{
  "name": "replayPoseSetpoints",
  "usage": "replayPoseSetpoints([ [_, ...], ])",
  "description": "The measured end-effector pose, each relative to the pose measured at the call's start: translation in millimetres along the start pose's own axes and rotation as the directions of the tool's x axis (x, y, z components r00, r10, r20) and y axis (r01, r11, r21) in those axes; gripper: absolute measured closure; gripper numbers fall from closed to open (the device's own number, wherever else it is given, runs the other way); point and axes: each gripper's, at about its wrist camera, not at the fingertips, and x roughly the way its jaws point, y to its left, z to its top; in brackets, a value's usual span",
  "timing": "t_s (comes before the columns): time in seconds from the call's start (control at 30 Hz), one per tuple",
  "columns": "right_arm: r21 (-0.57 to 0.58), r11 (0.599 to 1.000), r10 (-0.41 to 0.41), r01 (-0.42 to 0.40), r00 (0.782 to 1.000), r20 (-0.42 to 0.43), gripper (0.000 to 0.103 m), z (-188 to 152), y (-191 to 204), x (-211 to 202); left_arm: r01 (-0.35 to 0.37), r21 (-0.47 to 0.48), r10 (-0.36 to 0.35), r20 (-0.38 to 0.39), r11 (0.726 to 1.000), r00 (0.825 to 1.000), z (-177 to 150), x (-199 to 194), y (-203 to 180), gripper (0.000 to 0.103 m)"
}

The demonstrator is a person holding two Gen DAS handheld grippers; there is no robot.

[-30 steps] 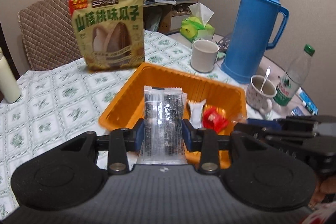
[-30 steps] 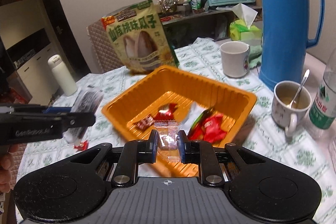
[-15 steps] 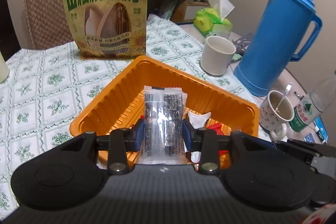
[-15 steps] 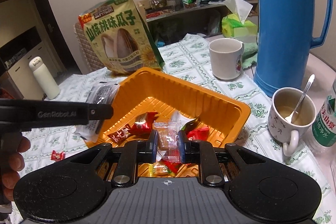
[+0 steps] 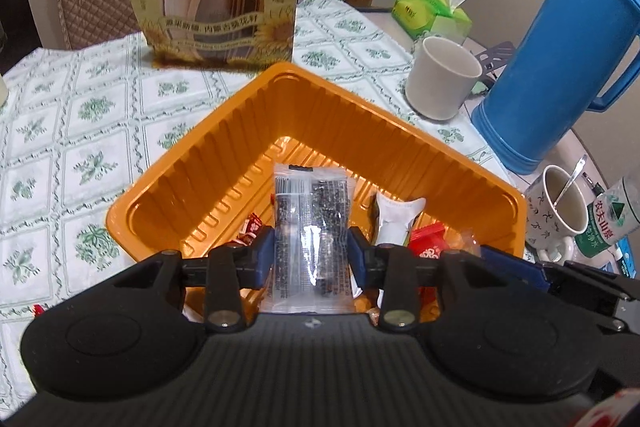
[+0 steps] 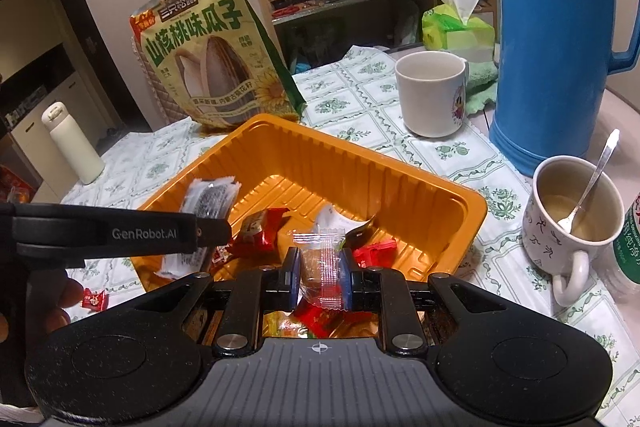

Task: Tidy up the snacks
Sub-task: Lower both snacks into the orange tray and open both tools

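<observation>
Two tongs over orange tray (image 6: 404,183) on green-patterned worktop (image 5: 60,131); blue thermos (image 6: 556,39) at 2 o'clock. Left tongs (image 5: 311,254) clamp dark packet (image 5: 312,227); right tongs (image 6: 320,273) clamp clear candy (image 6: 322,267). Both advanced further over tray since earlier.

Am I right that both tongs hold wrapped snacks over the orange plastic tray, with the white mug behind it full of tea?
Not quite. The white mug behind the orange plastic tray looks empty in the right wrist view. Left tongs and right tongs do hold wrapped snacks over it.
</observation>
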Motion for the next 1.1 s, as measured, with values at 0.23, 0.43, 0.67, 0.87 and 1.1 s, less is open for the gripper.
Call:
replayPoseSetpoints([
  [0.23, 0.008, 1.0, 0.006, -0.006, 1.0, 0.0, 0.083, 4, -1, 2, 0.001, 0.0, -0.001, -0.001, 1.0, 1.0, 0, -1, 5, 0.067],
  [0.43, 0.018, 1.0, 0.024, -0.024, 1.0, -0.002, 0.083, 5, 0, 1, -0.011, 0.019, 0.011, 0.007, 1.0, 1.0, 2, -6, 14, 0.067],
  [0.67, 0.022, 0.998, 0.053, -0.052, 0.998, -0.035, 0.083, 0, 4, 1, -0.007, 0.068, 0.006, 0.012, 0.998, 1.0, -2, -15, 17, 0.067],
  [0.87, 0.014, 0.999, 0.051, -0.05, 0.997, -0.05, 0.082, -4, 7, 0, 0.007, 0.079, -0.008, 0.013, 0.997, 1.0, -5, -20, 17, 0.064],
  [1.1, 0.017, 1.0, 0.011, -0.011, 1.0, -0.009, 0.039, -10, 8, -18, 0.012, 0.093, -0.015, 0.027, 0.996, 1.0, -12, -32, 18, 0.06],
])
